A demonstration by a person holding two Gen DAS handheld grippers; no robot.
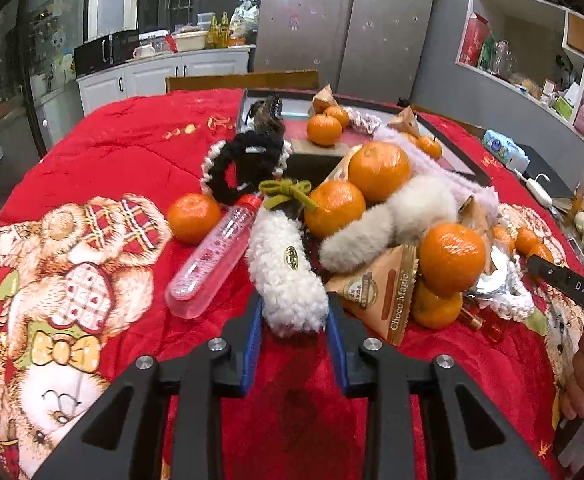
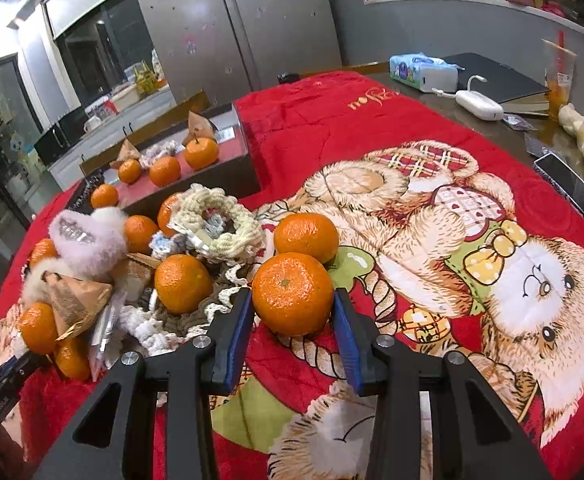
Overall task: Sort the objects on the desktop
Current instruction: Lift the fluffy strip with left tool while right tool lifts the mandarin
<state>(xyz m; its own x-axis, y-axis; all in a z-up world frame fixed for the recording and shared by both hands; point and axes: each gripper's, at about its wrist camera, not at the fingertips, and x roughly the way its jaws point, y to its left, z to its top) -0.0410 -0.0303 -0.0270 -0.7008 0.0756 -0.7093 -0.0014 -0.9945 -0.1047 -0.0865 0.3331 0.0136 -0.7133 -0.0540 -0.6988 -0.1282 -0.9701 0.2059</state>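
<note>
In the left wrist view my left gripper point(image 1: 294, 312) has its blue pads on either side of the near end of a white fluffy hair clip point(image 1: 286, 268) with an olive bow; the jaws look closed on it. In the right wrist view my right gripper point(image 2: 292, 308) has its pads against both sides of a mandarin point(image 2: 292, 292) resting on the red blanket point(image 2: 332, 128). A pile of mandarins, snack packets, hair ties and fluffy clips lies between the two grippers.
A clear plastic tube point(image 1: 212, 256) with a red cap and a lone mandarin point(image 1: 193, 217) lie left of the clip. A dark tray point(image 2: 212, 176) at the back holds several mandarins and packets. A Choco Magic packet point(image 1: 388, 292), tissues point(image 2: 422, 70), a notebook and a drink cup stand to the right.
</note>
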